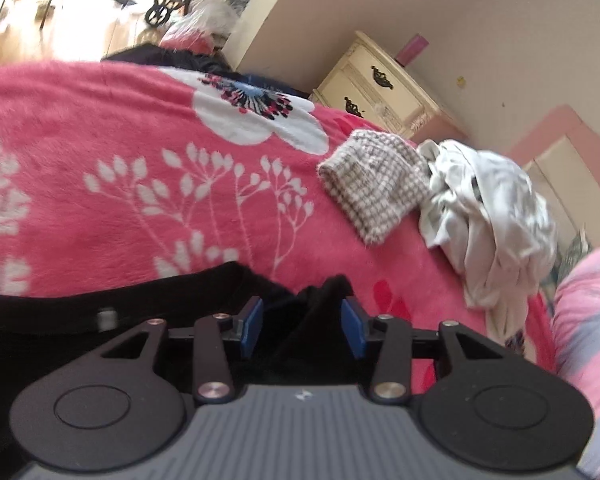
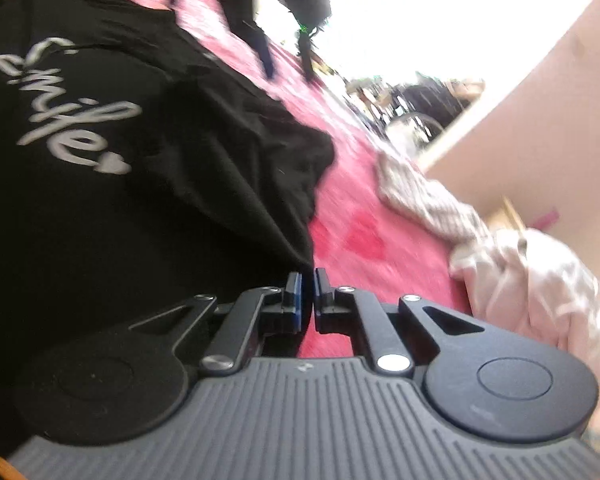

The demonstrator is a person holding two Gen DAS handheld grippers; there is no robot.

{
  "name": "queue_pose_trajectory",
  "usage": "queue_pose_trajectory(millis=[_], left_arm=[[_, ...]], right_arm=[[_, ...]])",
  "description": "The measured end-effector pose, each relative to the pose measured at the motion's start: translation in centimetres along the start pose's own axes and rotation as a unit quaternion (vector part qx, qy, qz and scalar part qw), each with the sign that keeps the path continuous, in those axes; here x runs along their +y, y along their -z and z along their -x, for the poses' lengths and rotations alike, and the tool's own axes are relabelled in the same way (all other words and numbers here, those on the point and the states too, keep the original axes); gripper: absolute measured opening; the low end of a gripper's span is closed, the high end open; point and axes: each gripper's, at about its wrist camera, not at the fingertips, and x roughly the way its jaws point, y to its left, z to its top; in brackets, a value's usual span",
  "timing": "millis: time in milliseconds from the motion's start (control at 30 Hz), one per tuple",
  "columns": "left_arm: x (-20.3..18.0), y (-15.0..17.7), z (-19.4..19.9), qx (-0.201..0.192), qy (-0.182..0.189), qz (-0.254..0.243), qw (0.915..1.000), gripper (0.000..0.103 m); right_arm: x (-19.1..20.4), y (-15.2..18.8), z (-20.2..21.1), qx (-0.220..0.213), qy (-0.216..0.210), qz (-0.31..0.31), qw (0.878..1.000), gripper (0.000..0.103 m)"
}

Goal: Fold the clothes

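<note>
A black T-shirt [image 2: 100, 208] with a pale "Smile" print lies on the pink flowered blanket [image 1: 140, 140]. My right gripper [image 2: 308, 276] is at the shirt's right edge, its blue pads closed together with the tips pinching the hem. In the left wrist view the black shirt [image 1: 140, 292] fills the lower left. My left gripper [image 1: 303, 308] stands with its jaws apart. A raised fold of the black cloth sits loosely between the blue pads [image 1: 253, 322], which do not press on it.
A folded checked cloth [image 1: 376, 182] lies on the blanket beyond the shirt, with a crumpled pile of white garments [image 1: 492, 216] to its right. A cream nightstand [image 1: 380, 88] stands by the wall. A pink and grey pillow [image 1: 588, 320] lies at the right edge.
</note>
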Motion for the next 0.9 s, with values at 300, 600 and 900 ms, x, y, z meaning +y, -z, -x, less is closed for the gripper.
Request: queue_pose_trajectory(millis=[300,600,900], left_arm=[[-2.5,2.6,-0.8,0.045,-0.051,-0.120,0.9905,0.049],[-4.0,5.0,-2.3,0.075,-0.090,-0.186,0.9756,0.049],[-2.8,4.5,-1.9,0.076,-0.096,-0.153,0.9806,0.049]], right_arm=[[-2.3,1.0,-0.9,0.038,-0.028,-0.117,0.992,0.008],[-1.3,-0.6,4.5,-0.045,-0.138,-0.107,0.984,0.036],[4.2,-3.0,1.7,-0.052,-0.162,0.041,0.985,0.033]])
